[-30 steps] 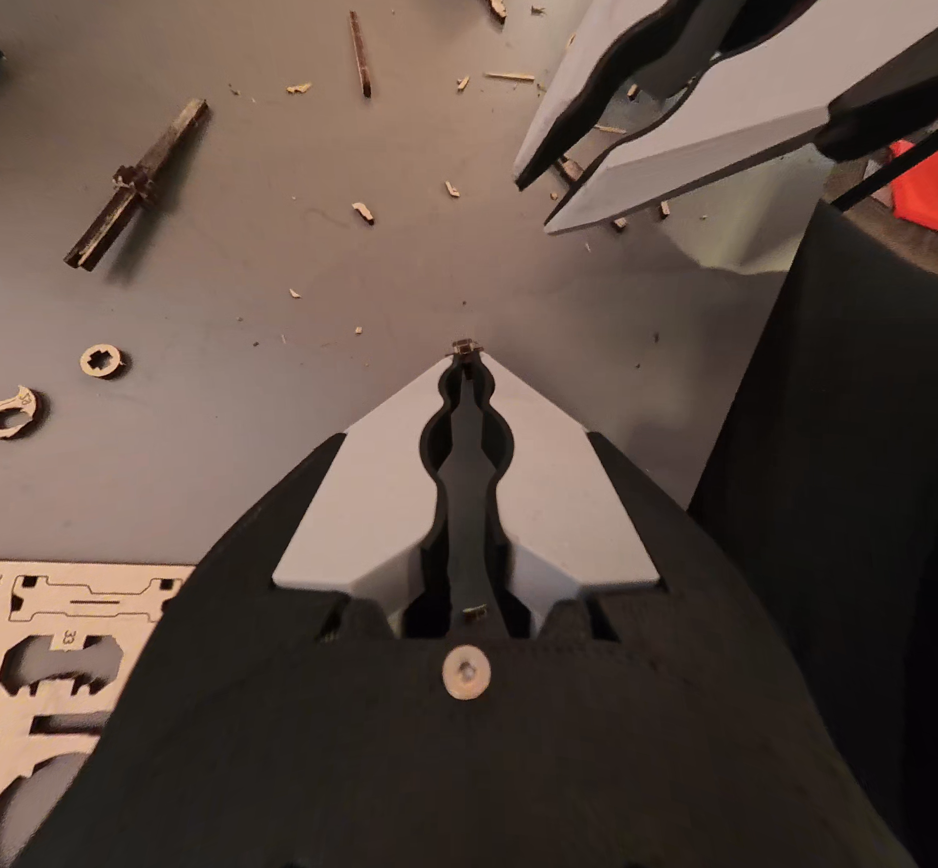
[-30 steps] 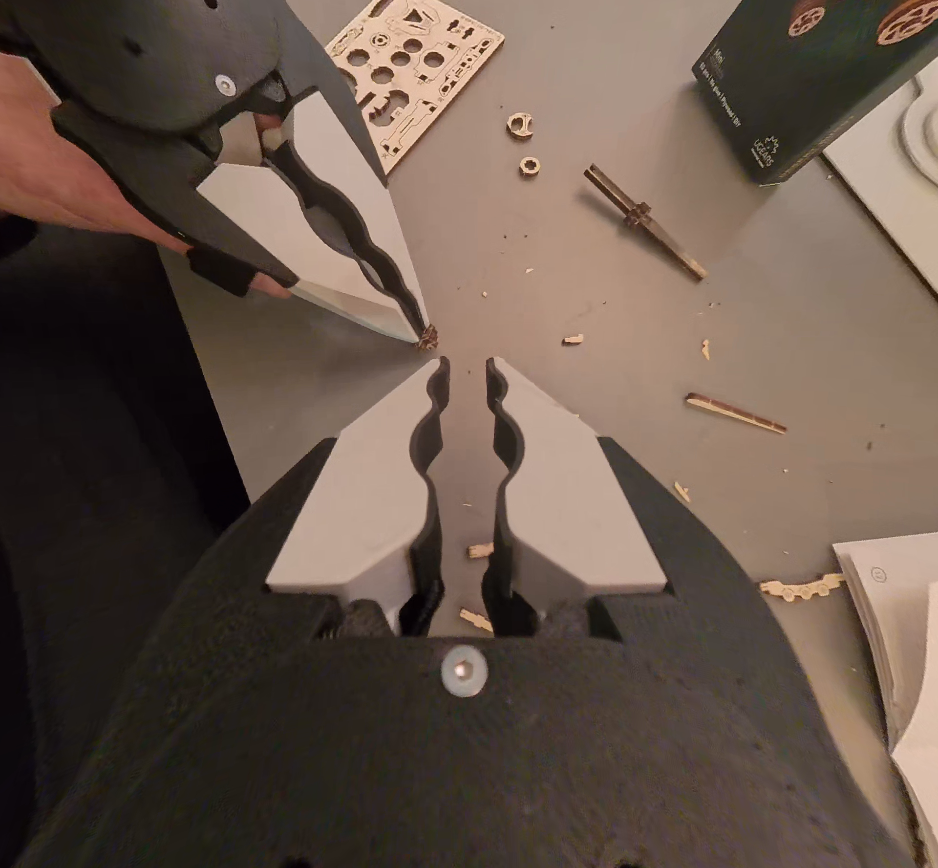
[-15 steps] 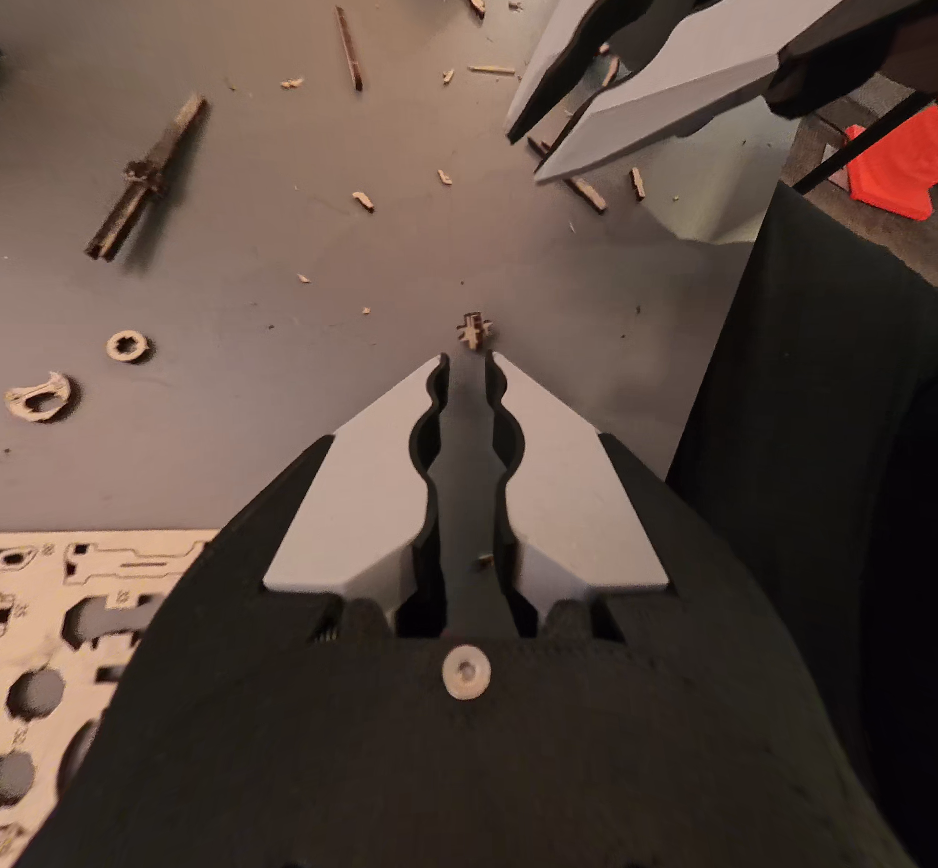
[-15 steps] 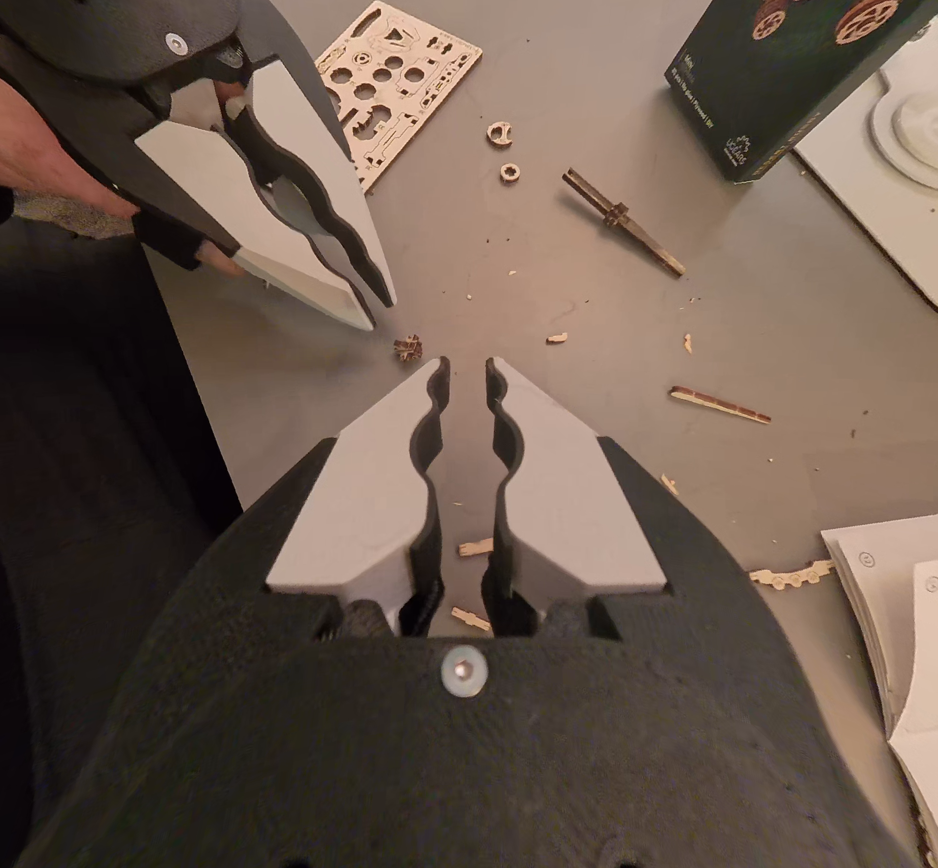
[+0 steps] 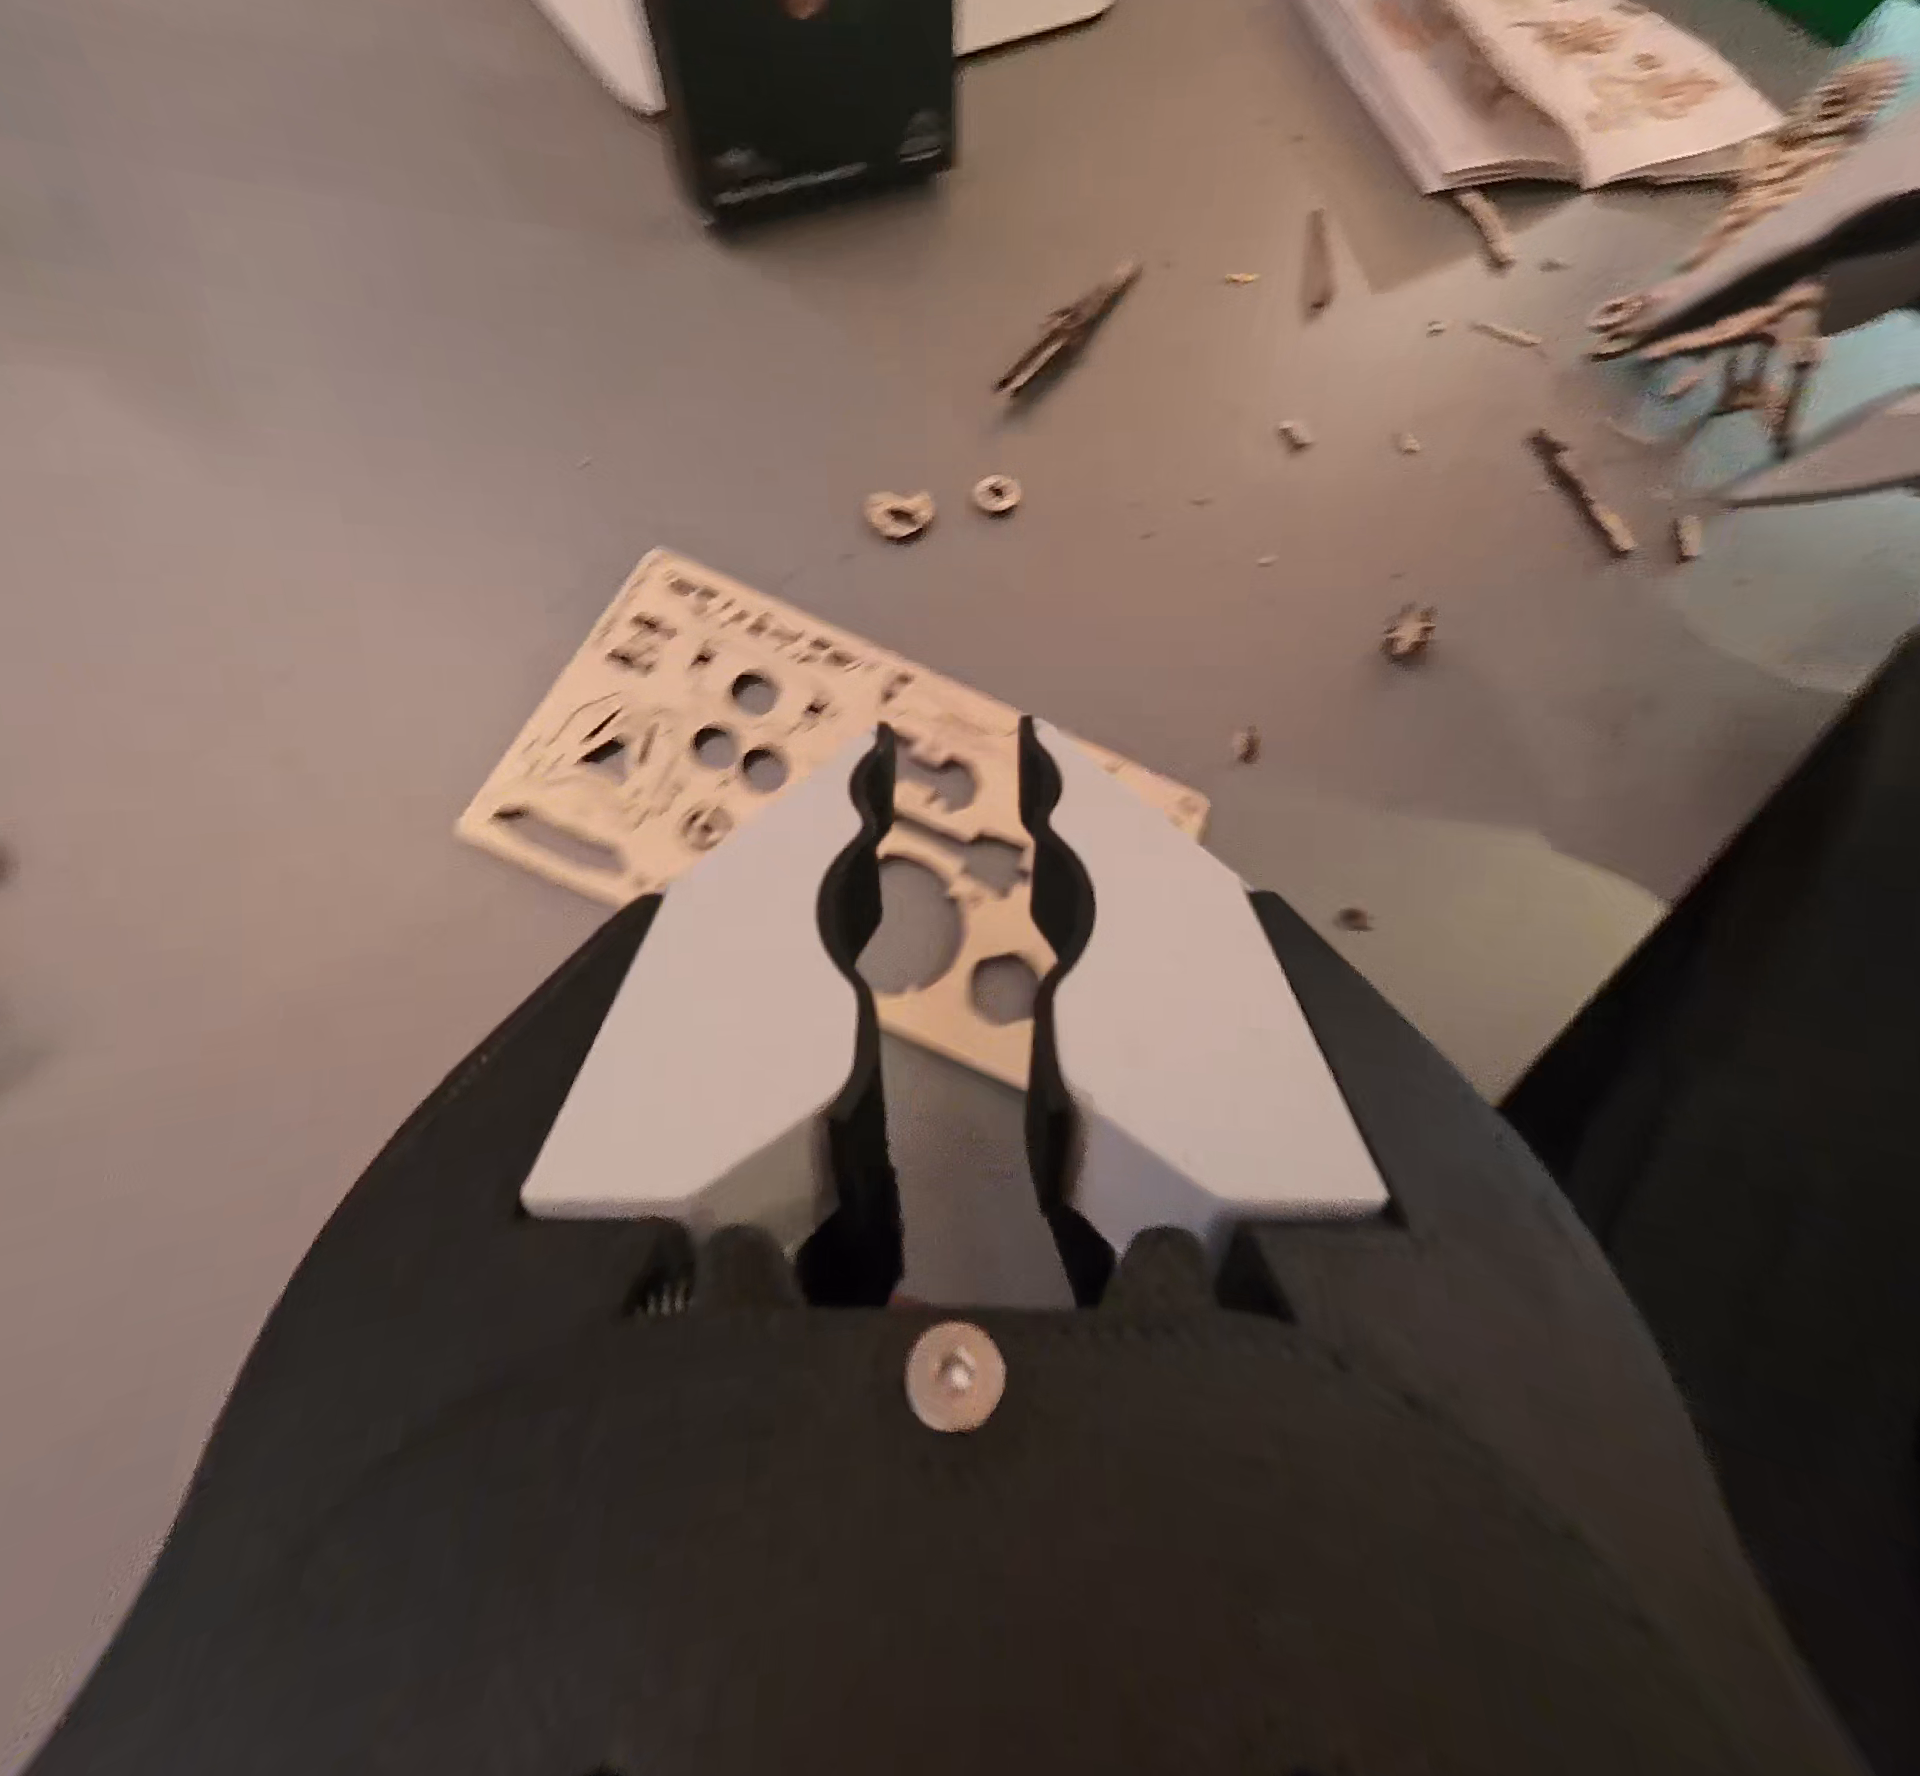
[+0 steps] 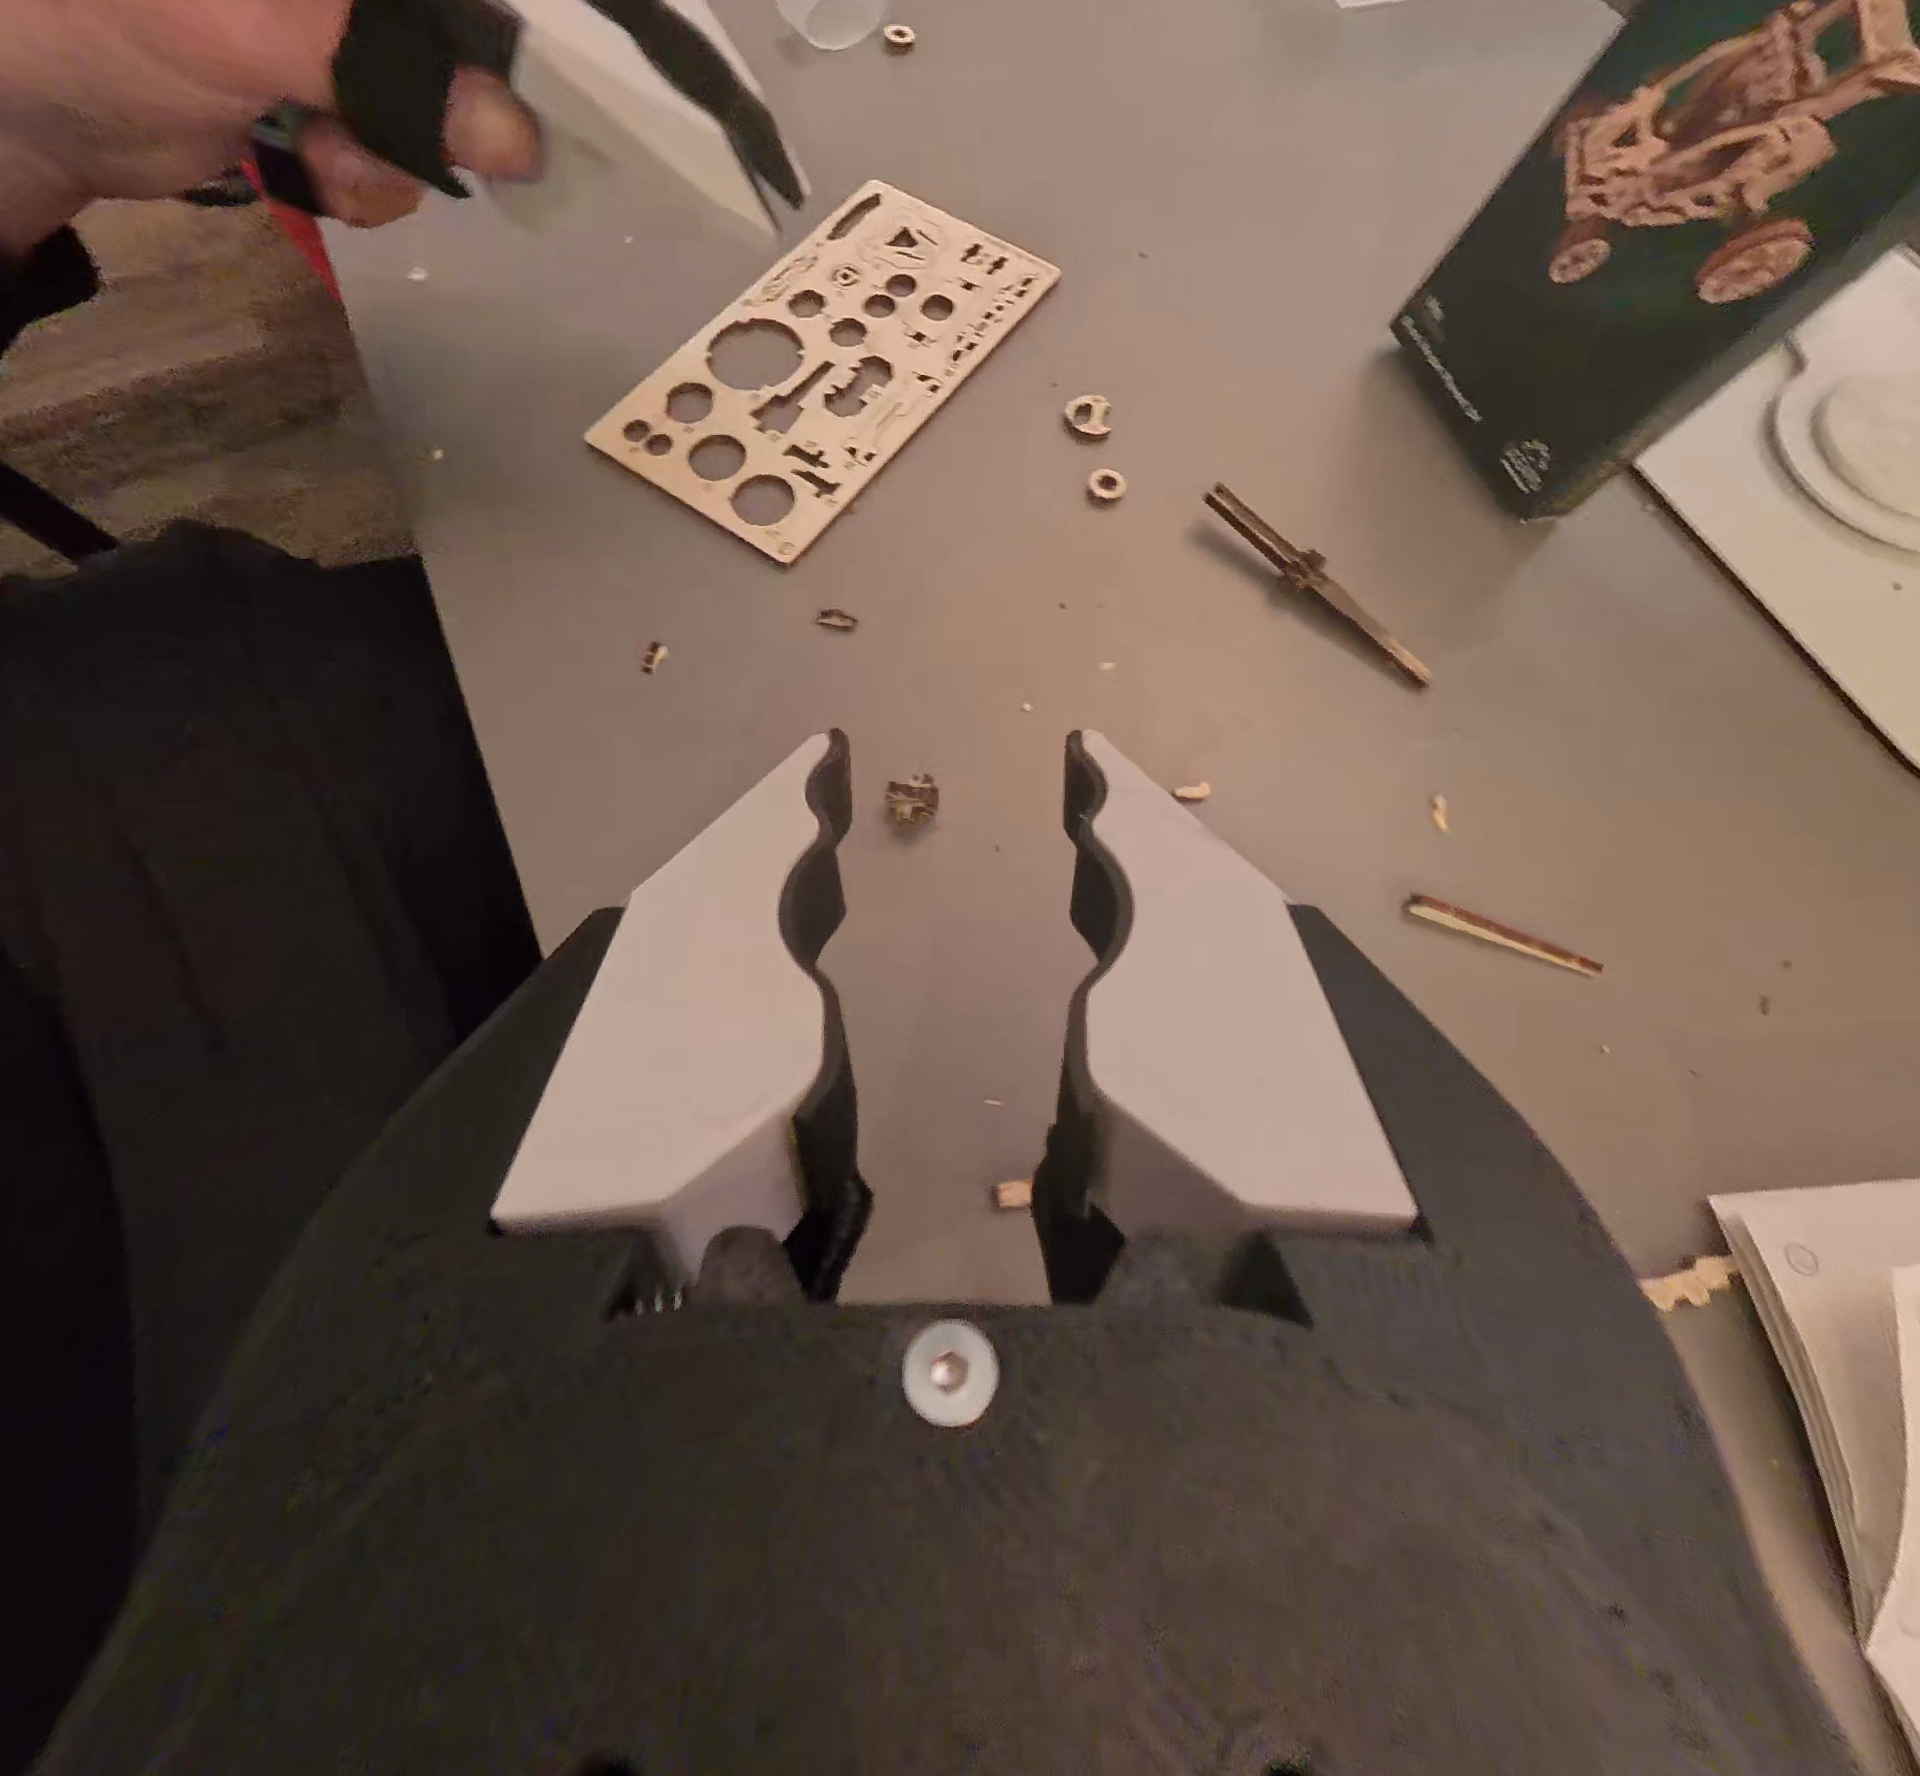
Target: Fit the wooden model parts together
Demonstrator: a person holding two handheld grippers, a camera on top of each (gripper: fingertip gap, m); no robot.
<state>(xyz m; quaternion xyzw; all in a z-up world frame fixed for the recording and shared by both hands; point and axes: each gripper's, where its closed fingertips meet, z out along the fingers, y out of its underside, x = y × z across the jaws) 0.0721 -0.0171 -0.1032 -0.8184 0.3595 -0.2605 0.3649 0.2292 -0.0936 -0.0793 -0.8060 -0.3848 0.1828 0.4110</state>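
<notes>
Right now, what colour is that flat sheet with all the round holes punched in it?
The punched sheet is pale, light-tan wood; the right wrist view shows it best.

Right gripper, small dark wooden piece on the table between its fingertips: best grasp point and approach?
Take the small wooden piece across its body, coming straight down from above. It lies flat on the grey table, too low for a side grip. The right gripper is open with the piece nearer its left finger, so centring first looks wise.
</notes>
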